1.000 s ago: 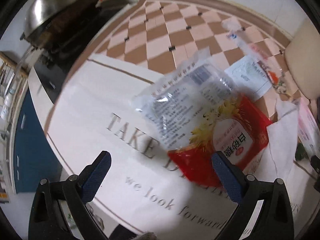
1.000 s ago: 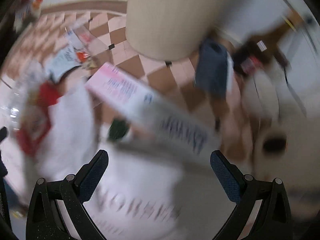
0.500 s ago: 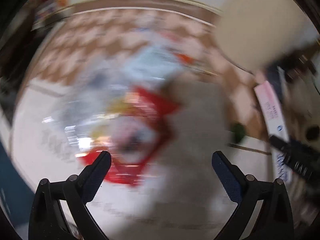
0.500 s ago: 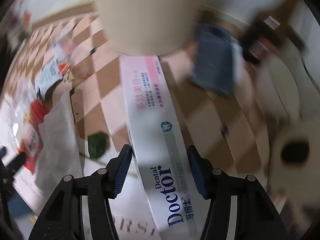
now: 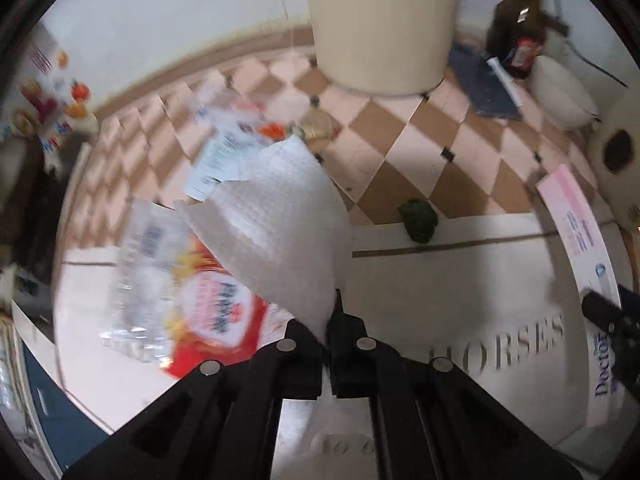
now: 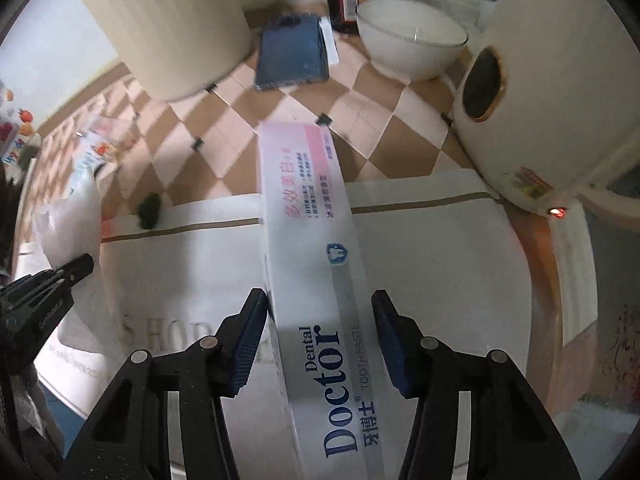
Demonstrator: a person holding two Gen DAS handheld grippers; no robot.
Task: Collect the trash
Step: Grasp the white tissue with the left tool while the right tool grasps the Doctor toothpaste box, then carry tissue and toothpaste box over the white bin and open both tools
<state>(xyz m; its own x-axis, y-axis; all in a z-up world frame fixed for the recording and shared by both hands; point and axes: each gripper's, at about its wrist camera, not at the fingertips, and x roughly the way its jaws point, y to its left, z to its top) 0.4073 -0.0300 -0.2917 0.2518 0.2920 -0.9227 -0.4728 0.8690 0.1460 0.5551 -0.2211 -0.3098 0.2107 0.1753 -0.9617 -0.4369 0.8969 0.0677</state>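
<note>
My left gripper [image 5: 330, 320] is shut on the lower corner of a white paper towel [image 5: 280, 232], which stands up off the lettered white mat [image 5: 460, 300]. Beneath the towel lie a red snack packet [image 5: 216, 320] and a clear printed wrapper [image 5: 148, 264]. A long pink-and-white toothpaste box [image 6: 312, 240] runs between the blue pads of my right gripper [image 6: 320, 300]. Its jaws are still closing, with the pads against the box's sides. The left gripper's tip [image 6: 76, 266] shows at the left edge of the right wrist view. A small green scrap [image 5: 418, 222] lies at the mat's edge.
A cream ribbed bin [image 5: 380, 24] stands at the back on the checkered cloth. Near it are a folded blue cloth [image 6: 292, 52], a white bowl [image 6: 412, 48], a dark bottle [image 5: 520, 20] and a large white appliance [image 6: 552, 80]. More wrappers [image 5: 224, 152] lie far left.
The left gripper swung right from the red packet and shut on the paper towel. The right gripper closed around the toothpaste box and turned, so the box now lies lengthwise between its pads.
</note>
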